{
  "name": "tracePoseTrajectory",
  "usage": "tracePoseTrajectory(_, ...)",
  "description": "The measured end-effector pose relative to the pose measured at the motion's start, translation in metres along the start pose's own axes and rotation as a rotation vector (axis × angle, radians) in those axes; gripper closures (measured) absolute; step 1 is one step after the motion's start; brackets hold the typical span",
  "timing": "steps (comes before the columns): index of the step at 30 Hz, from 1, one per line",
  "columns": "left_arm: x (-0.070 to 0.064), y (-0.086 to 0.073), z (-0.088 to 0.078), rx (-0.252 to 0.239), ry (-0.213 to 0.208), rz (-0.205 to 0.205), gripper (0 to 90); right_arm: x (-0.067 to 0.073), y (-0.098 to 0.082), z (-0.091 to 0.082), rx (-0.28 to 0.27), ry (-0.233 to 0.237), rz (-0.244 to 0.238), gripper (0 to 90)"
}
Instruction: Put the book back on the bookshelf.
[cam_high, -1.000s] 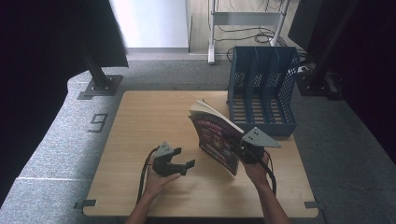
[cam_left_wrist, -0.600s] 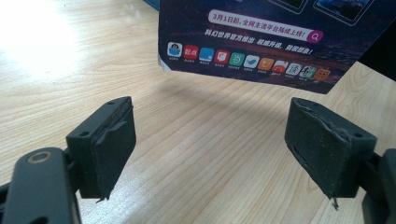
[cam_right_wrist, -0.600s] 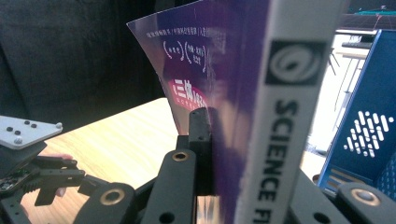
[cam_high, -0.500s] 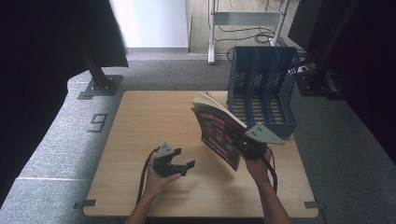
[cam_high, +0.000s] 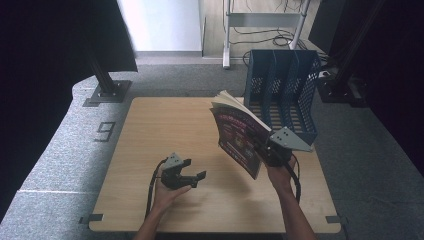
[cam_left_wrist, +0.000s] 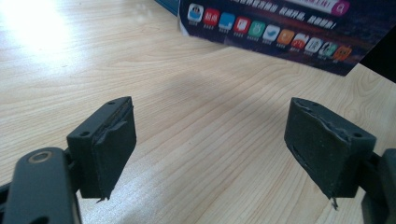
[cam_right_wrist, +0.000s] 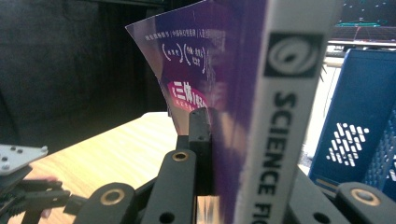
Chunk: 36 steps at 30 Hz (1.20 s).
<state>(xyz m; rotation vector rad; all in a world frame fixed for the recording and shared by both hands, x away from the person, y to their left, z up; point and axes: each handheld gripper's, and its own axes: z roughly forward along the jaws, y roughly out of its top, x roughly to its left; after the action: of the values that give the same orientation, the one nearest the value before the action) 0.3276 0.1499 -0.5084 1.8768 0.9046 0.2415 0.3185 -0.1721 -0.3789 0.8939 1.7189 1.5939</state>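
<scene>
From above, your right gripper (cam_high: 274, 152) clamps a purple paperback book (cam_high: 240, 137) upright beside the blue slotted file rack (cam_high: 282, 92). Left gripper view: jaws gape over the wooden counter (cam_left_wrist: 196, 130). Right gripper view: gripped by its spine (cam_right_wrist: 280, 116), the book could pivot and snag a divider.

Left gripper (cam_high: 199, 176): matte black two-fingered hand tool with a blocky body, a small grey three-cornered plate on top.
Left fingers (cam_left_wrist: 106, 144): two thick black rectangular blocks faced with dark rubber pads; pad edges torn and ragged, a small screw hole in each block.
Left arm link: black bar with a brass-ringed round pivot at its end.
Left cable: black, looping from the body's rear.
Right gripper (cam_high: 274, 150): same black build, larger grey three-cornered plate with small dark screws.
Right fingers (cam_right_wrist: 200, 135): slim black bars with small holes; black links below carry brass-ringed pivots.
Right cable: black, hanging beside the forearm.
Forearms: bare, no sleeves.
</scene>
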Motion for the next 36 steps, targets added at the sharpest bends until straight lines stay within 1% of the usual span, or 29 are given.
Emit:
tracePoseTrajectory(3,0.0,0.0,-0.001,-0.002,0.002,0.0,16.7,-0.004,0.004,-0.001,-0.009,-0.01,0.014,81.6)
tracePoseTrajectory(5,0.0,0.0,-0.001,-0.003,0.002,-0.004,16.8,-0.007,0.007,-0.003,-0.018,-0.009,0.031,81.6)
tracePoseTrajectory(9,0.002,-0.002,0.0,-0.002,-0.001,-0.013,16.9,-0.009,0.014,-0.005,-0.037,-0.01,0.037,81.6)
tracePoseTrajectory(13,0.003,-0.002,-0.001,-0.002,0.0,-0.02,17.0,-0.012,0.019,-0.007,-0.048,-0.02,0.031,81.6)
tracePoseTrajectory(18,0.004,-0.003,-0.002,-0.006,0.014,-0.023,17.2,-0.017,0.022,-0.008,-0.05,-0.034,0.038,81.6)
tracePoseTrajectory(24,0.004,-0.004,-0.001,0.005,0.024,-0.018,17.3,-0.021,0.025,-0.009,-0.055,-0.051,0.04,81.6)
tracePoseTrajectory(29,0.005,-0.005,-0.001,0.006,0.023,-0.023,17.4,-0.024,0.027,-0.01,-0.061,-0.058,0.045,81.6)
tracePoseTrajectory(32,0.004,-0.004,-0.001,0.008,0.016,-0.028,17.3,-0.024,0.027,-0.008,-0.059,-0.06,0.034,81.6)
tracePoseTrajectory(36,0.002,-0.004,-0.001,0.01,0.014,-0.023,17.3,-0.024,0.027,-0.007,-0.056,-0.065,0.028,81.6)
